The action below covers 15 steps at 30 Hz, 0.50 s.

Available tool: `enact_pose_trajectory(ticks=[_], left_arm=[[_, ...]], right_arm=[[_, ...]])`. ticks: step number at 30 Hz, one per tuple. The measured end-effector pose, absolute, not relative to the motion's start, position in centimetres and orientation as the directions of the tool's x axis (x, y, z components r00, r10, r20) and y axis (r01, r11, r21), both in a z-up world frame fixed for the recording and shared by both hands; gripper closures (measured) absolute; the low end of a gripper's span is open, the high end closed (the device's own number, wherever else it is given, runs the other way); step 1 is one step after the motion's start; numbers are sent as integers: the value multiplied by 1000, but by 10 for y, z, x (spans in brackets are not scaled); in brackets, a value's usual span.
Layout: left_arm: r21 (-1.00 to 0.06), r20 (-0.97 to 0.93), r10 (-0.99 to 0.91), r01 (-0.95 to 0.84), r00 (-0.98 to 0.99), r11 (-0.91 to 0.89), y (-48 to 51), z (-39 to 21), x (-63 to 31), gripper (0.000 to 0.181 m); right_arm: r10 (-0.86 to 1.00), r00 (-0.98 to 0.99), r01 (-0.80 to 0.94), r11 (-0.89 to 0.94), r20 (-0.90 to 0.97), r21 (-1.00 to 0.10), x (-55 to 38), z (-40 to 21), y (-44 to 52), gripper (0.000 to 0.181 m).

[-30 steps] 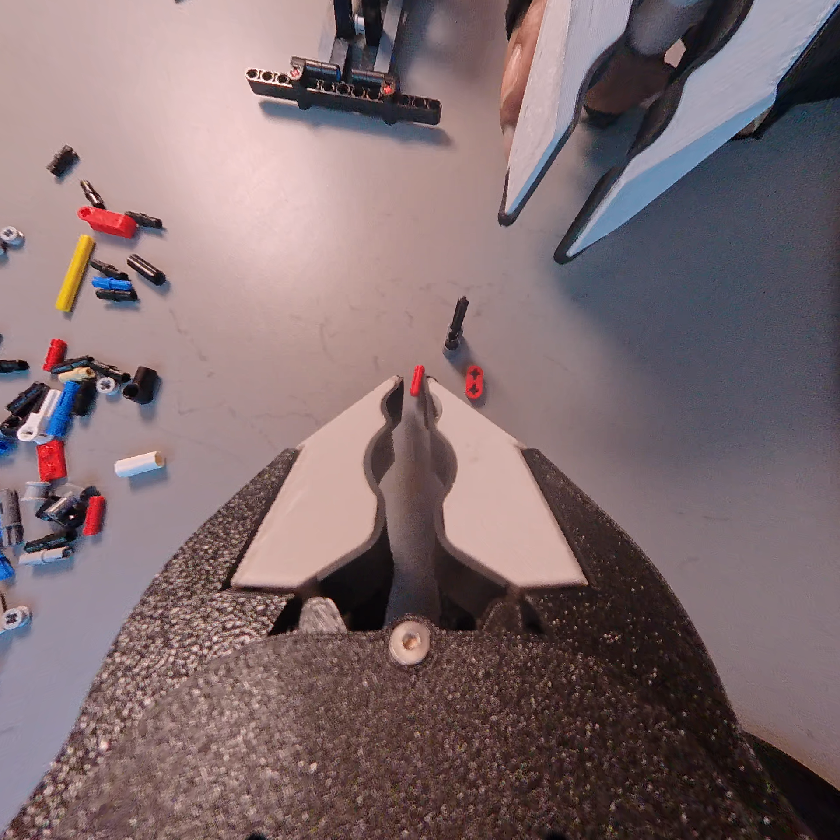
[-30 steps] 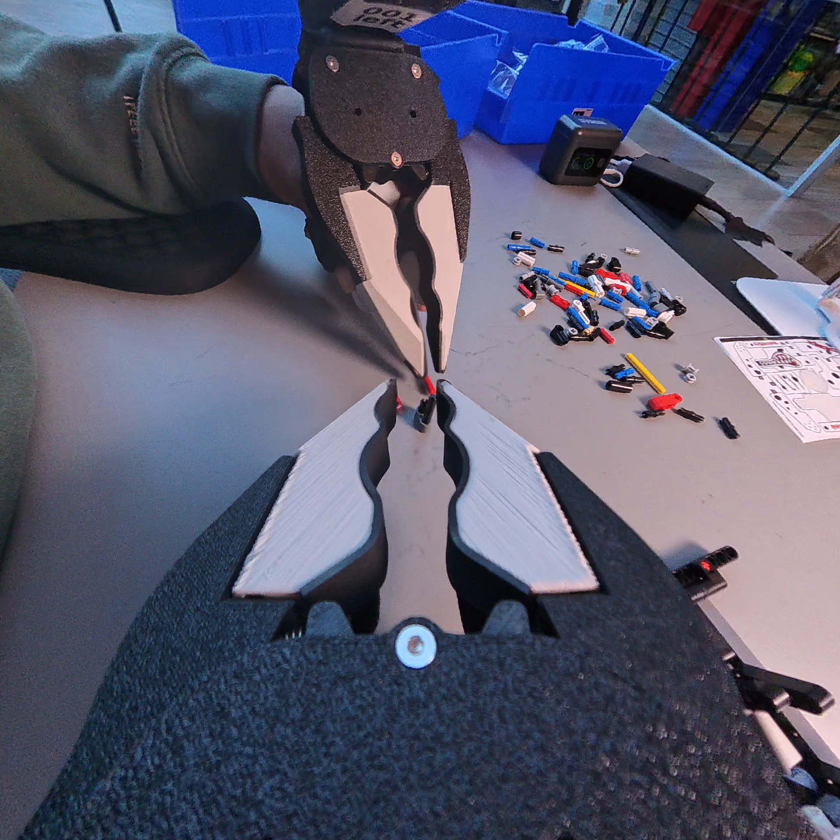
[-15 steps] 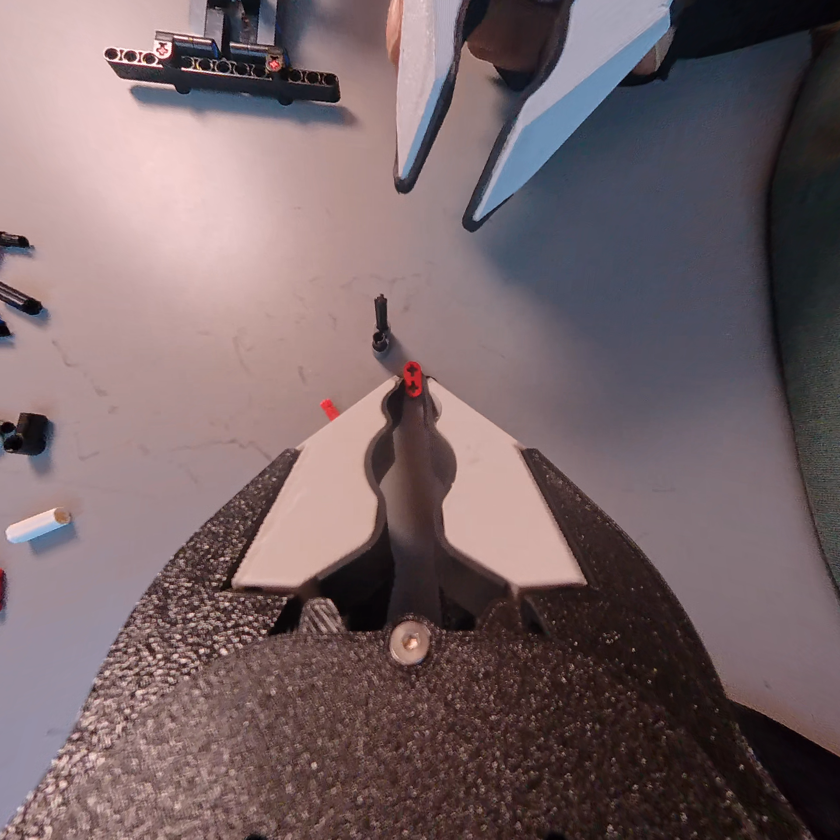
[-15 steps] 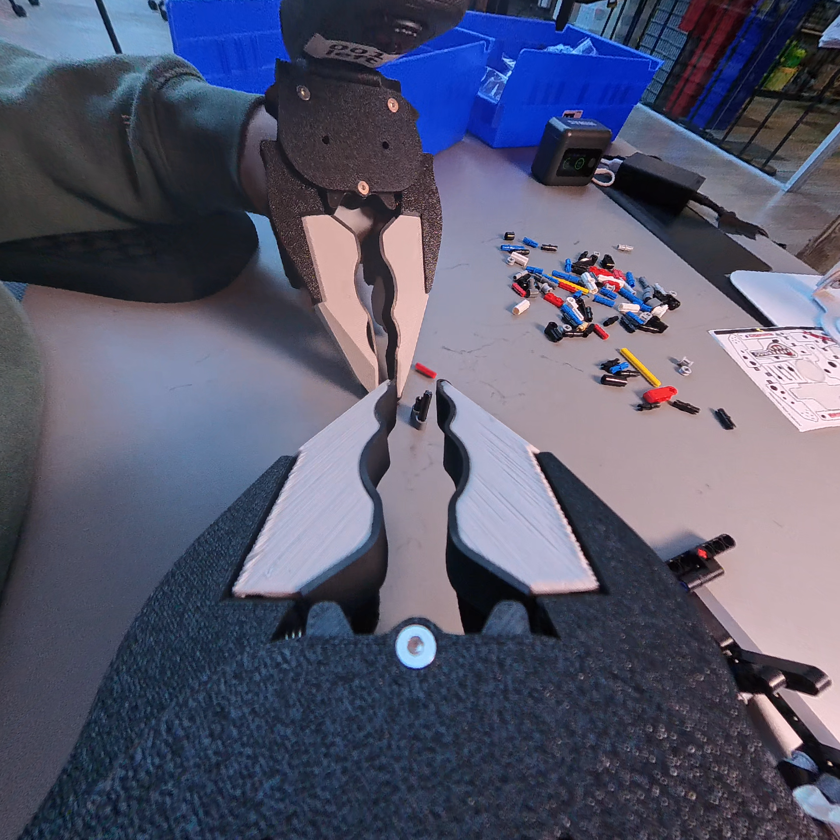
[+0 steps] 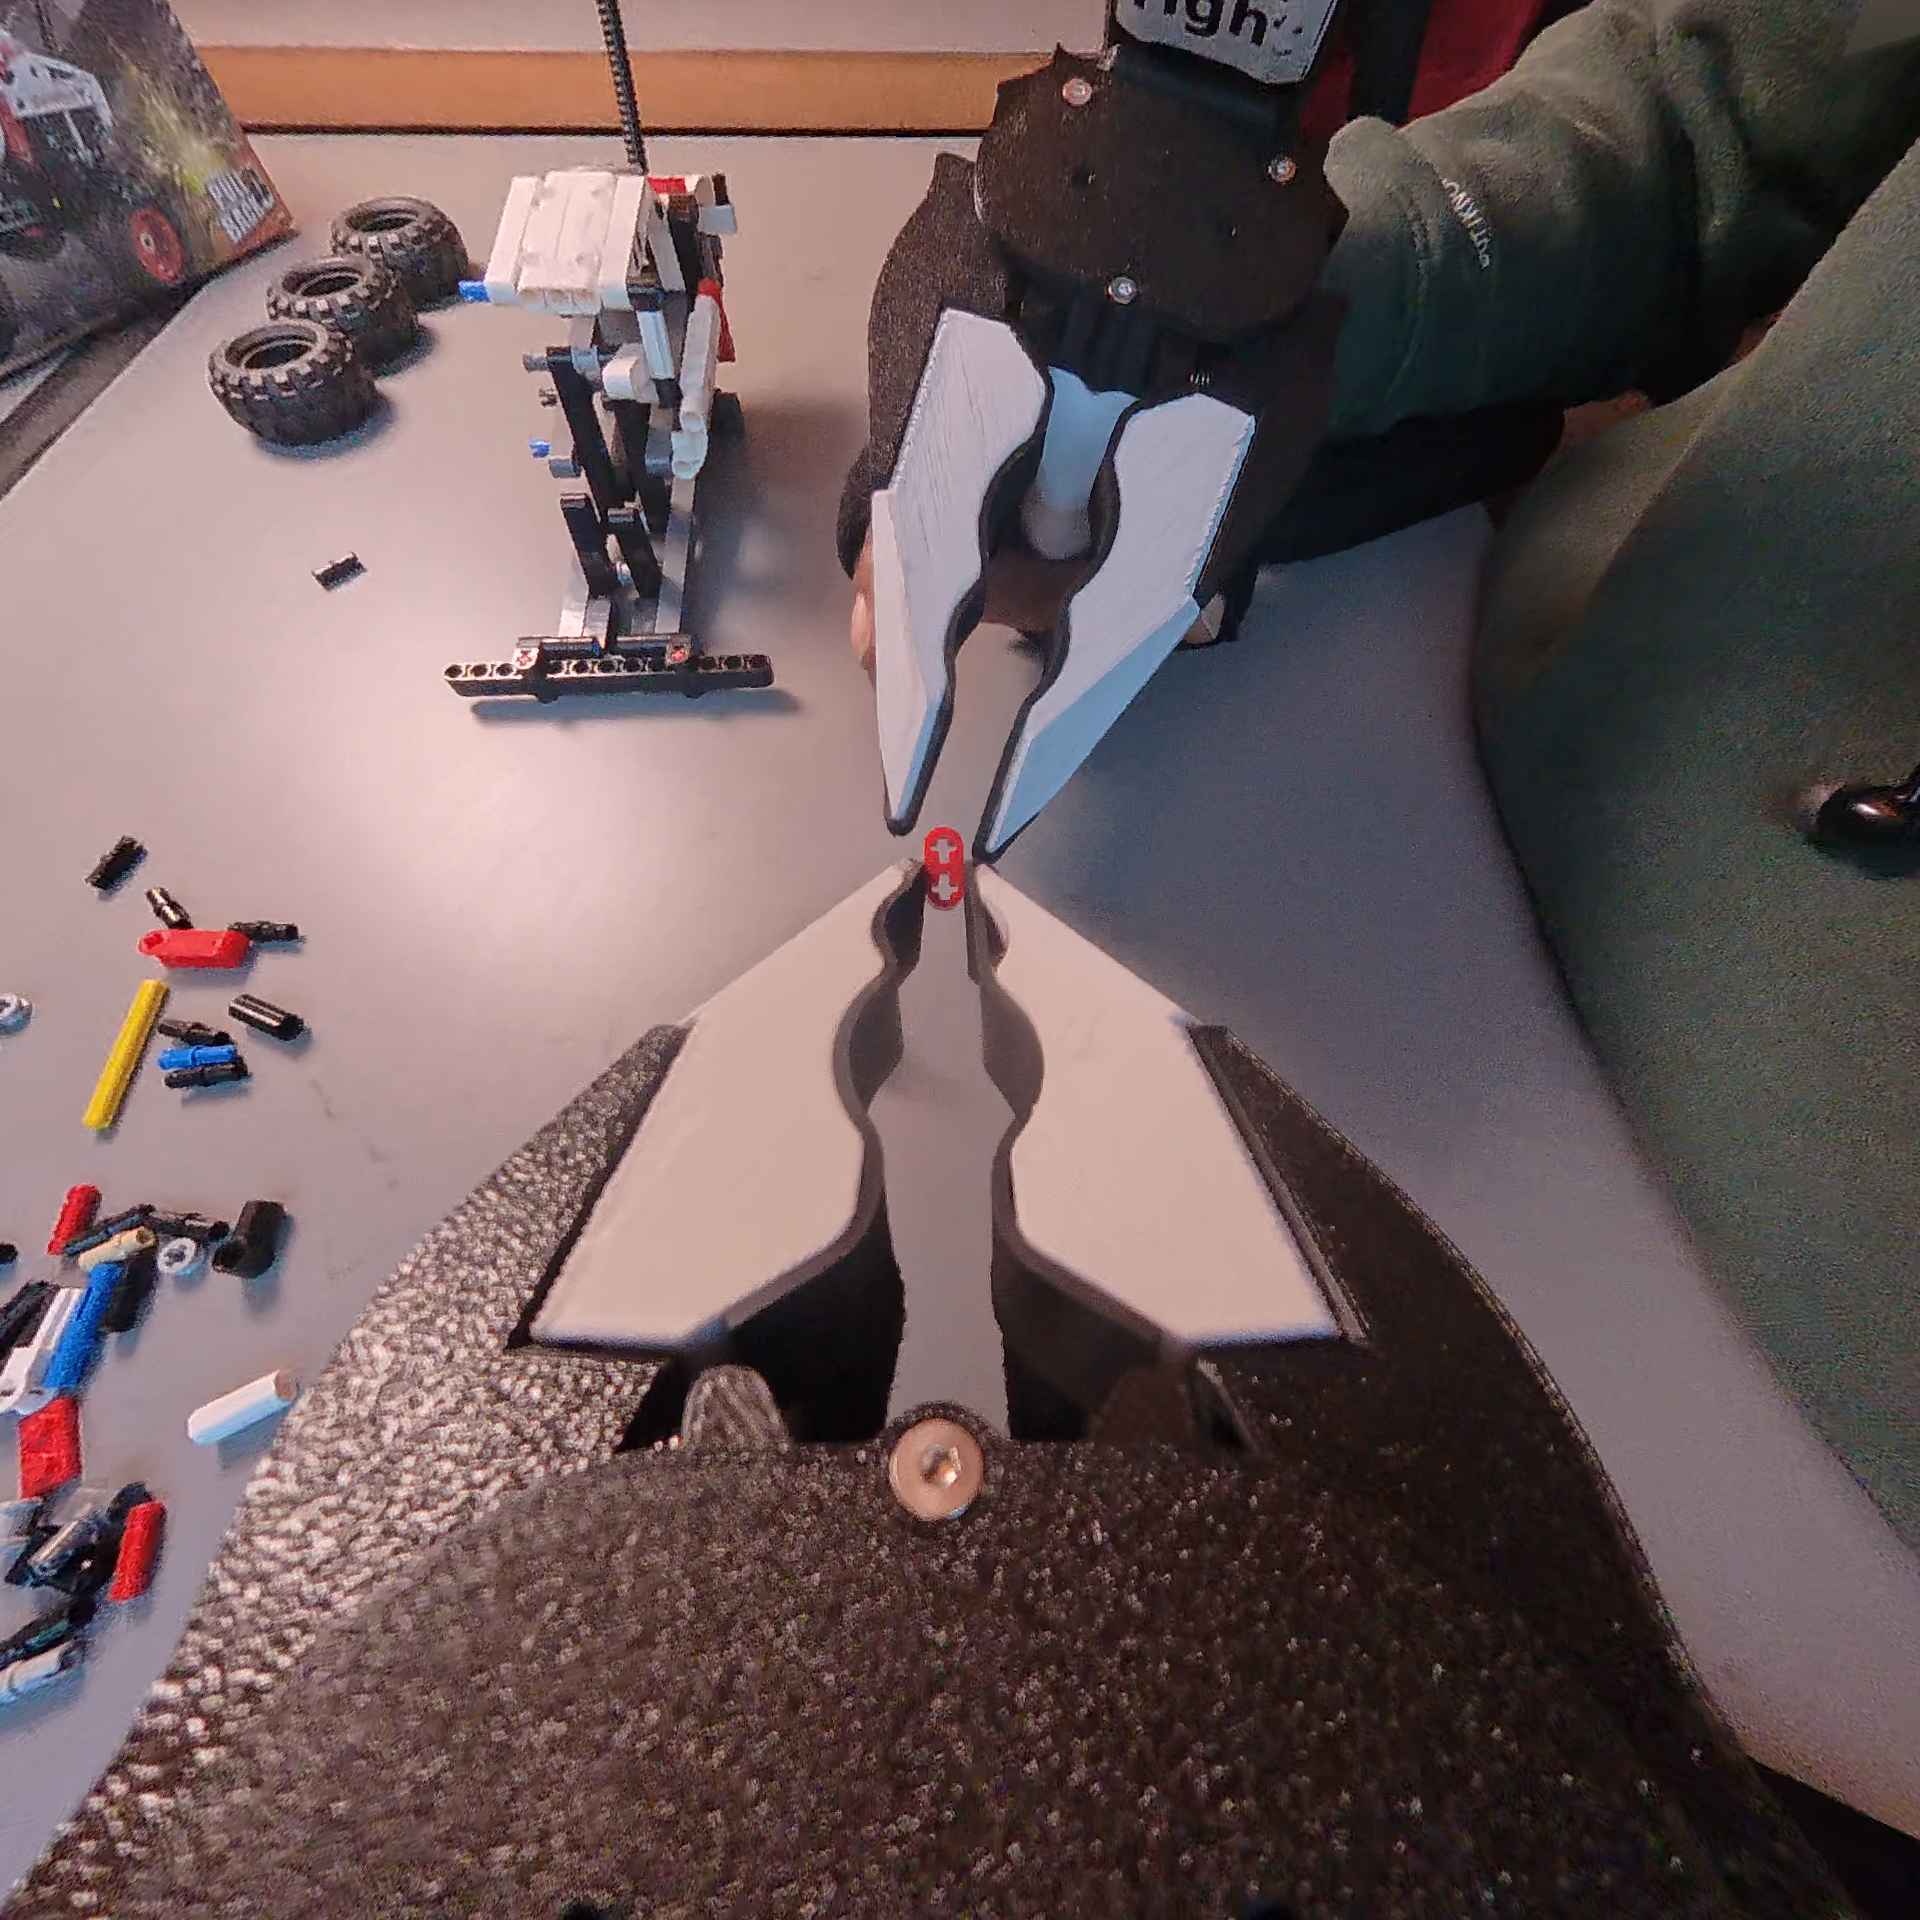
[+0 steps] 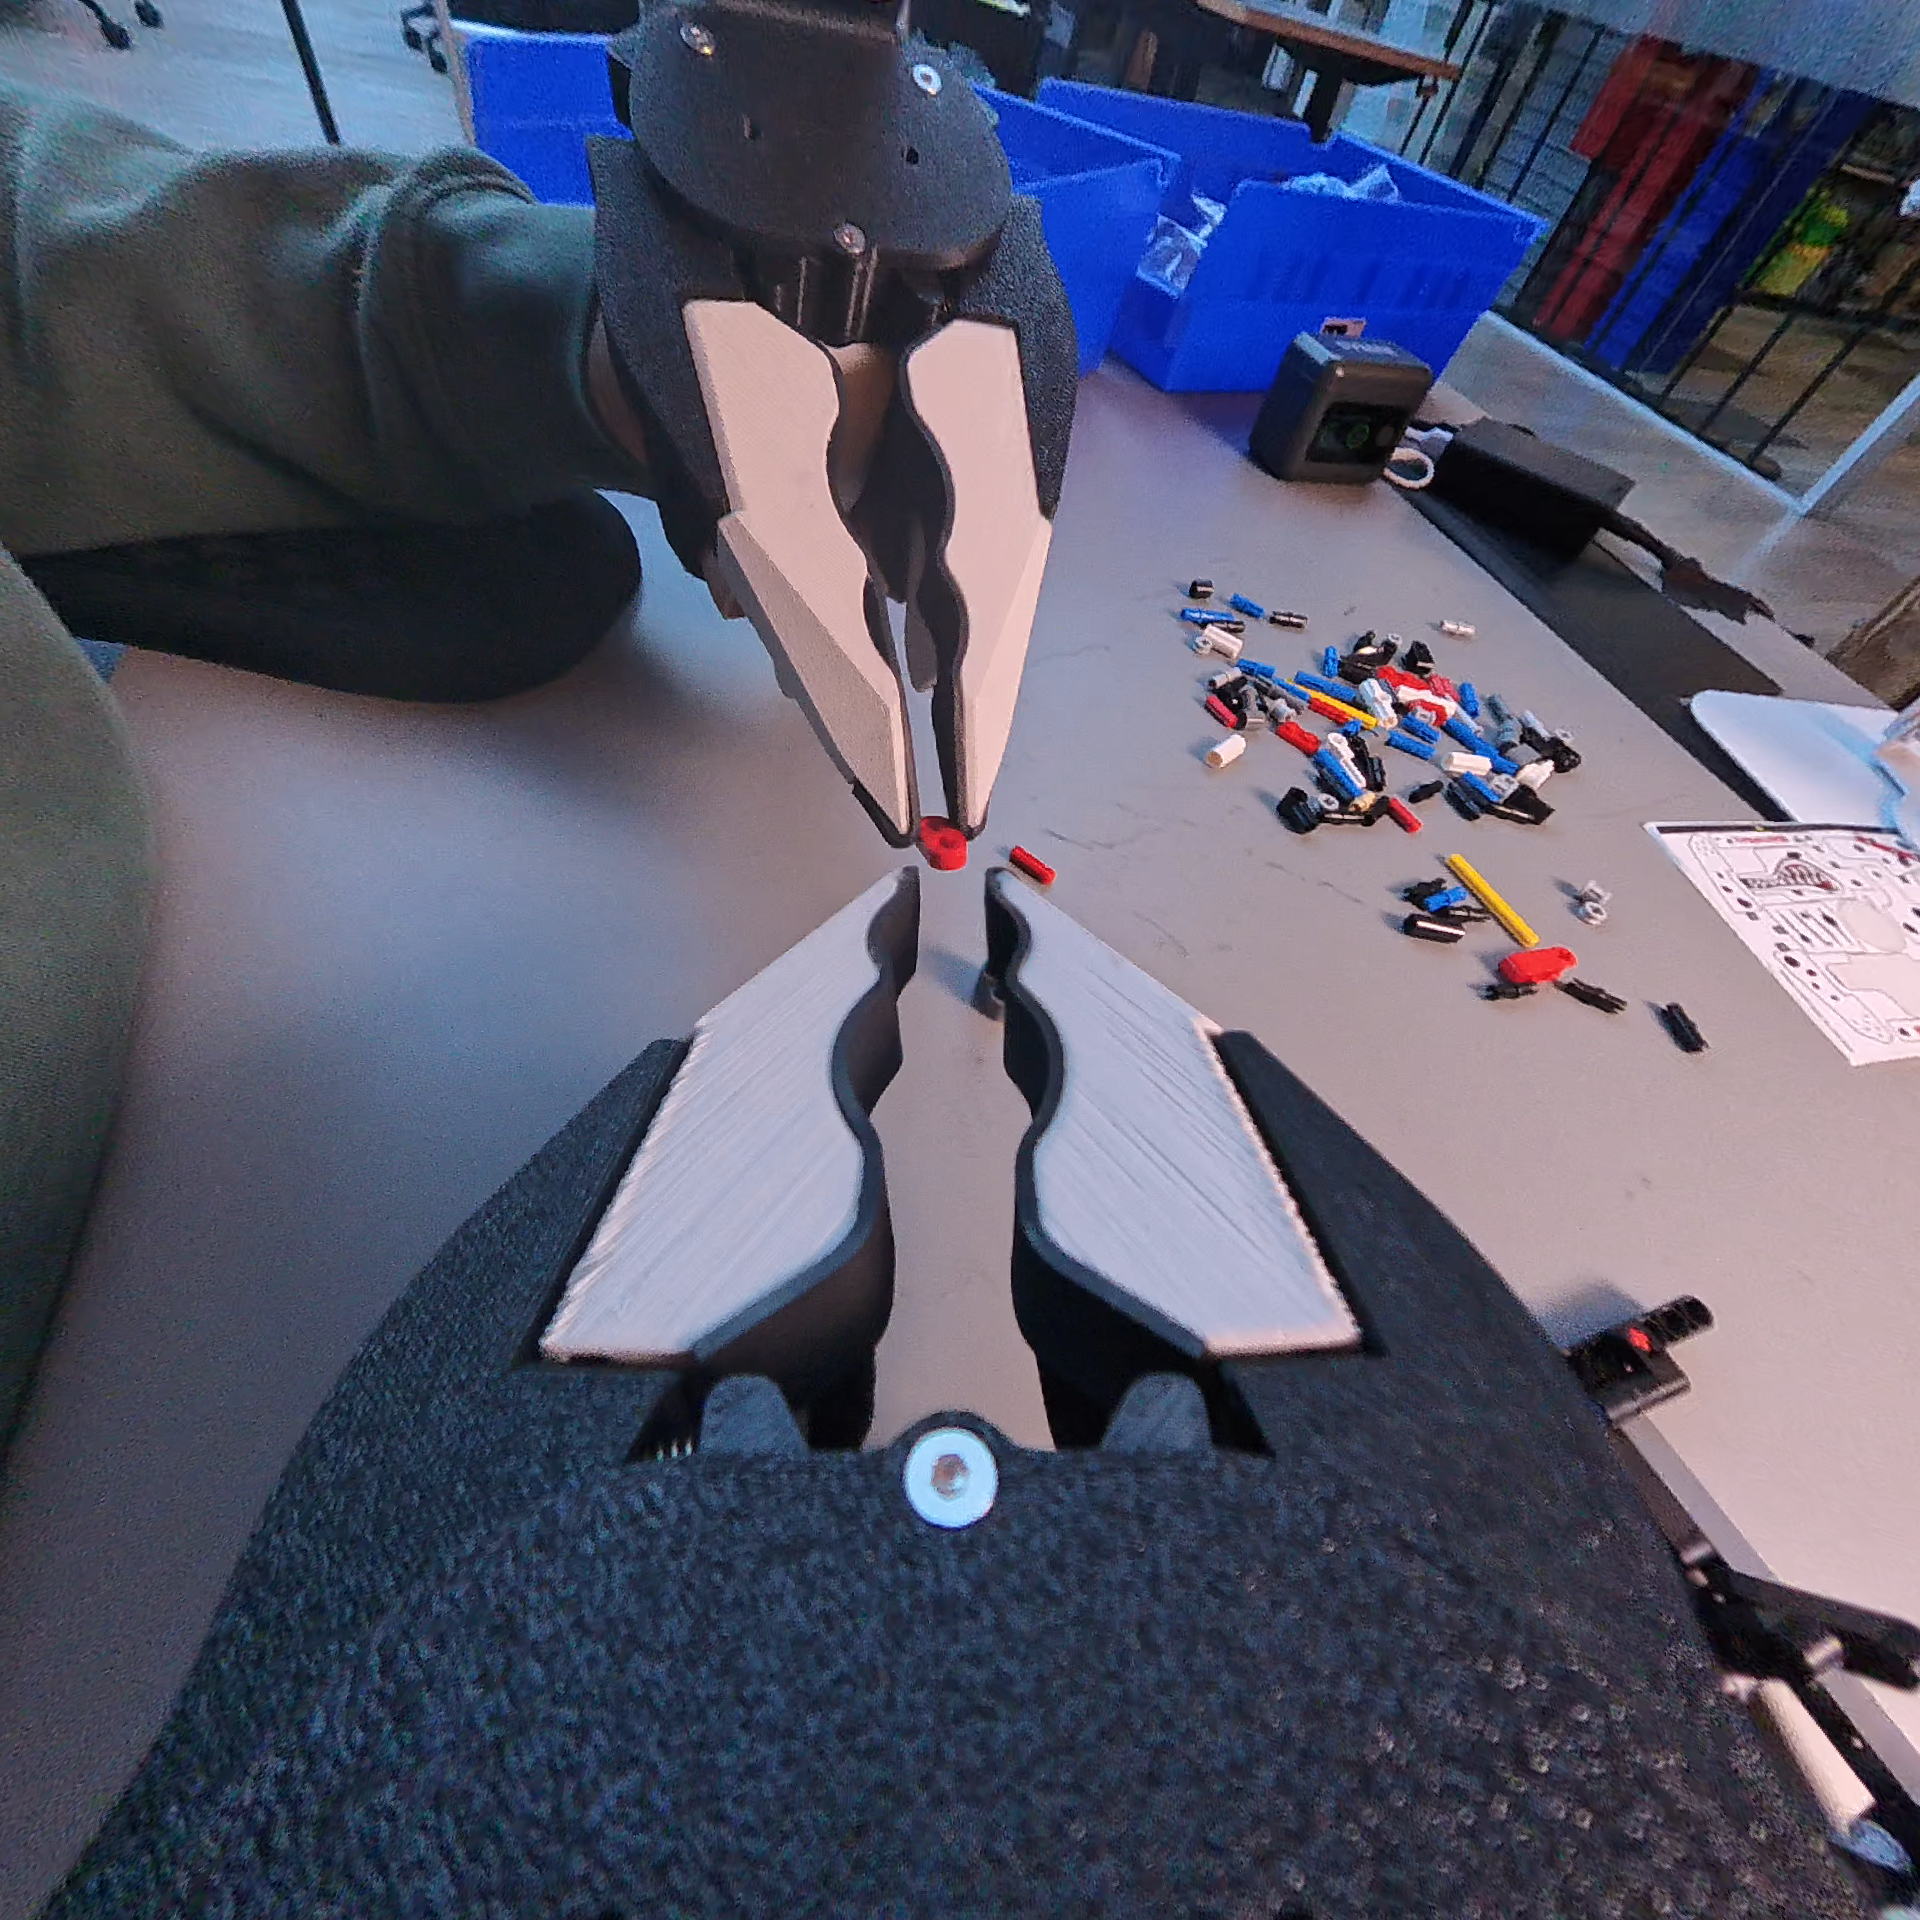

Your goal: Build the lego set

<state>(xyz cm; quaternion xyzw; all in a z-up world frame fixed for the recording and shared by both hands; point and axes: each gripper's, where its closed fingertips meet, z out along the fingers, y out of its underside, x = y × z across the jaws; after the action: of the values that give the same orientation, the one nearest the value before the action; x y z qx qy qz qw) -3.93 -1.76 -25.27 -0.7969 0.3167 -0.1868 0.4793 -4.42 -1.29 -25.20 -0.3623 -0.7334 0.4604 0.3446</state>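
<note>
My left gripper (image 5: 943,896) is shut on a small red two-hole piece (image 5: 943,869) and holds it above the grey table (image 5: 520,831). It shows tip-down in the right wrist view (image 6: 935,826) with the red piece (image 6: 942,842) at its tips. My right gripper (image 6: 954,883) is open and empty, its tips just short of the red piece; in the left wrist view (image 5: 940,831) its fingers straddle the piece's top without touching. A black pin (image 6: 987,992) and a red pin (image 6: 1032,864) lie on the table below.
The part-built white and black model (image 5: 623,416) stands at the back, with three tyres (image 5: 291,379) and the set's box (image 5: 104,187) beside it. Loose pieces (image 6: 1382,727) lie in a pile, next to an instruction sheet (image 6: 1818,925). Blue bins (image 6: 1299,249) and a black device (image 6: 1340,421) stand farther off. My left and right fingertips are right by each other.
My left gripper dropped the red pin, shut on the red two-hole piece and lifted it off the table. The right gripper has risen to meet it tip to tip.
</note>
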Motion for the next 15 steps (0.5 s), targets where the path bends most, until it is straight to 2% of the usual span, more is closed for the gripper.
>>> enact_pose_trajectory(ticks=[15], left_arm=[[-900, -12, -741, -331, 672, -285, -26, -244, -24, 174]], right_arm=[[783, -605, 145, 284, 142, -948, -31, -242, -26, 175]])
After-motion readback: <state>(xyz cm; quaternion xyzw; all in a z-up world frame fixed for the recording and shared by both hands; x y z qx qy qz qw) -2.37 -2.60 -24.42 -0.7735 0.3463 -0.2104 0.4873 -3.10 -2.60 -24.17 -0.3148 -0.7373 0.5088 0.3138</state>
